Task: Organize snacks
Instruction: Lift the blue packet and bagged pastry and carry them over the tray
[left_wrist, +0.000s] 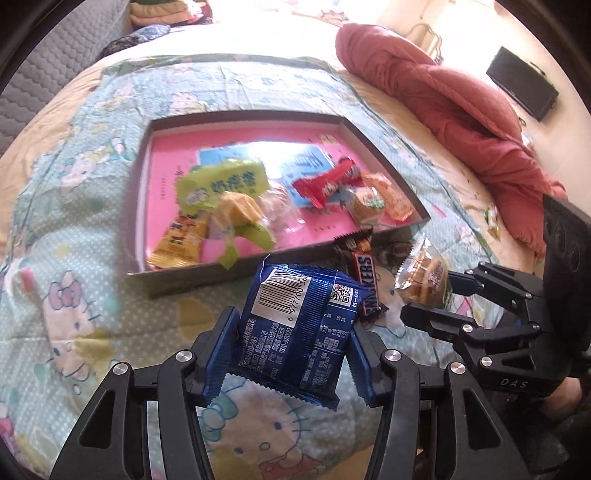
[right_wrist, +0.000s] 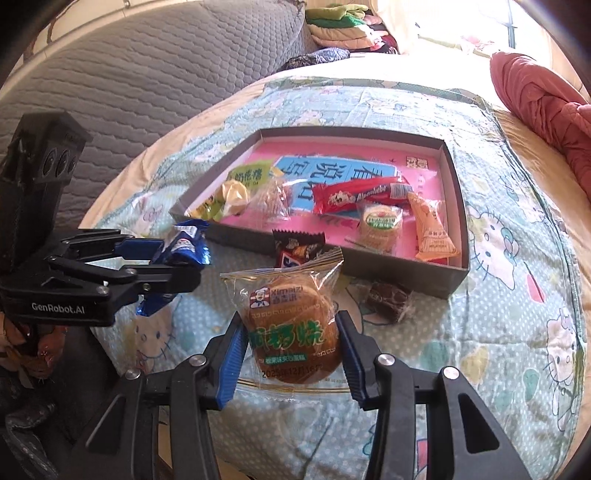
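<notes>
Snacks half sorted: shallow grey box (right_wrist: 458, 206) on the bed already holds several packets; a Snickers bar (left_wrist: 365, 280) and a brown wrapped sweet (right_wrist: 389, 299) lie on the quilt (left_wrist: 74, 206) just outside its near wall.

Left tongs (left_wrist: 291, 354) part open, pads pressed on a blue foil packet (left_wrist: 303, 325), held clear of the quilt. Right tongs (right_wrist: 293, 350) likewise part open, clamped on a clear-wrapped round cake (right_wrist: 295, 328), also lifted.

Step in hand, as I judge it: carry both into the box.
- Clear the near wall before lowering; the packets hang below the pads.
- Aim for bare pink floor in the middle of the box, between the green pack (left_wrist: 221, 181) and the red bar (right_wrist: 364, 195), so nothing stacks or slides out.
- Foil is slick and only its edges are pinched; keep the squeeze steady until over the box.
- Release one side at a time; the two tongs sit near each other.
</notes>
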